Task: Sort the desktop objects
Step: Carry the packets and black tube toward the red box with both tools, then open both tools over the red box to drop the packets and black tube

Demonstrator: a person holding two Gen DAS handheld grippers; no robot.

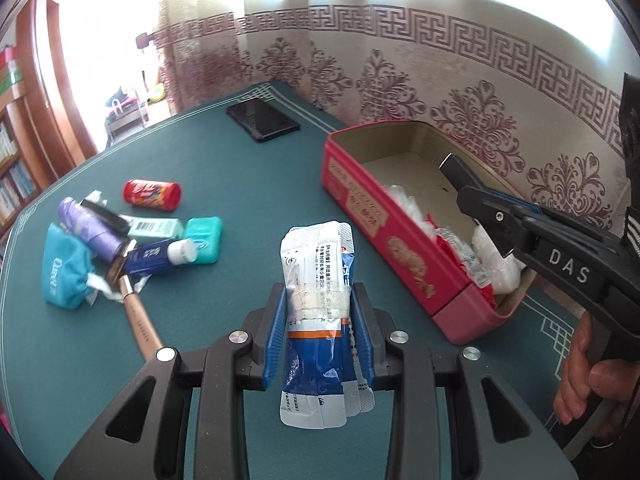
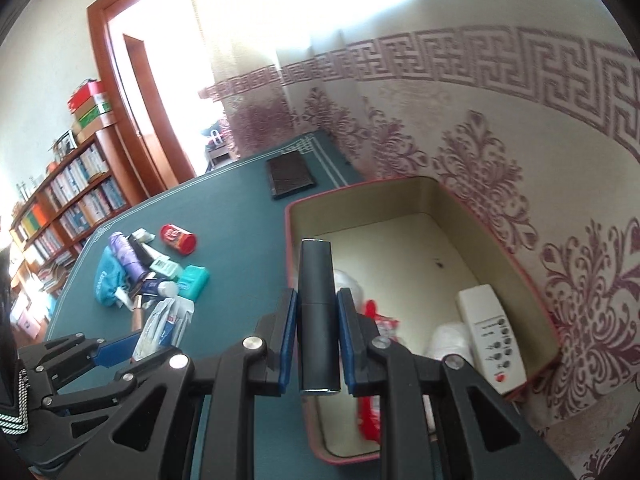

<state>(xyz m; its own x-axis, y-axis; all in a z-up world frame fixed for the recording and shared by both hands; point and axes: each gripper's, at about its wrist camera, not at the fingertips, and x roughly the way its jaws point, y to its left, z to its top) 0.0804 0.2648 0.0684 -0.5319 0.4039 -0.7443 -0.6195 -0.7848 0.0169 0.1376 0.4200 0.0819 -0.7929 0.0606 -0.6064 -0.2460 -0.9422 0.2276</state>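
Note:
My left gripper [image 1: 319, 300] is shut on a bundle of blue-and-white sachets [image 1: 316, 280] taped together, held above the green table [image 1: 240, 184]. My right gripper [image 2: 317, 300] is shut on a black tube [image 2: 317, 312], held over the near wall of the red box [image 2: 420, 200]. In the left wrist view the right gripper [image 1: 480, 196] hovers with the tube [image 1: 454, 170] over the red box [image 1: 372, 208]. The left gripper with its sachets [image 2: 164, 328] shows at lower left of the right wrist view.
A pile on the left holds a red can [image 1: 152, 194], purple tube [image 1: 90, 226], teal pouch [image 1: 66, 268], teal case [image 1: 204, 236], blue bottle [image 1: 160, 254]. A black wallet [image 1: 262, 120] lies far back. The box holds a white remote [image 2: 490, 332] and plastic bags [image 1: 496, 258]. A curtain hangs behind.

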